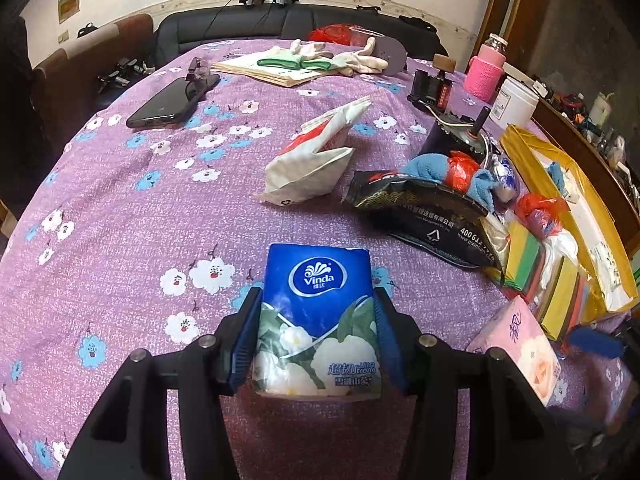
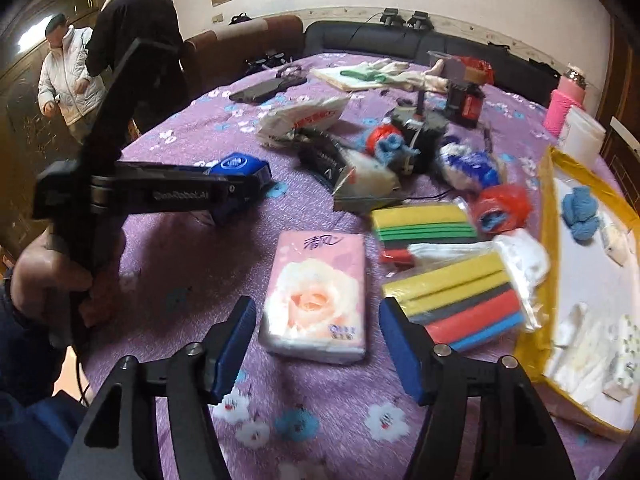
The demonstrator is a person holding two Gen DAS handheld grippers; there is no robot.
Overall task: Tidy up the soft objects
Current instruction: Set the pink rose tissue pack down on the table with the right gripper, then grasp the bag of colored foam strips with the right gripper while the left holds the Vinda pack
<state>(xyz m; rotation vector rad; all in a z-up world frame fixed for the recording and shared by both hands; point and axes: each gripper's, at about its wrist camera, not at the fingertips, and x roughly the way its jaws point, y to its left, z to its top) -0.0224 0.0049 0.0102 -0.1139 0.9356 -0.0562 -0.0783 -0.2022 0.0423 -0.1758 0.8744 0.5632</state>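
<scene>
Landmark: yellow-rimmed tray (image 2: 550, 184).
- Left gripper (image 1: 316, 336): tilted down, pinching the blue Vinda tissue pack (image 1: 316, 300), well apart from tray.
- Right gripper (image 2: 318, 344): spread, angled down astride the pink tissue pack (image 2: 316, 296), near tray, unpinched.
- Sponge packs (image 2: 452, 300) beside tray: unsorted.
- Tray: few items; most remains, by my judgement.

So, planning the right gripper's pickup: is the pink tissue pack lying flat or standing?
Flat: the pink tissue pack lies face up on the tablecloth.
</scene>
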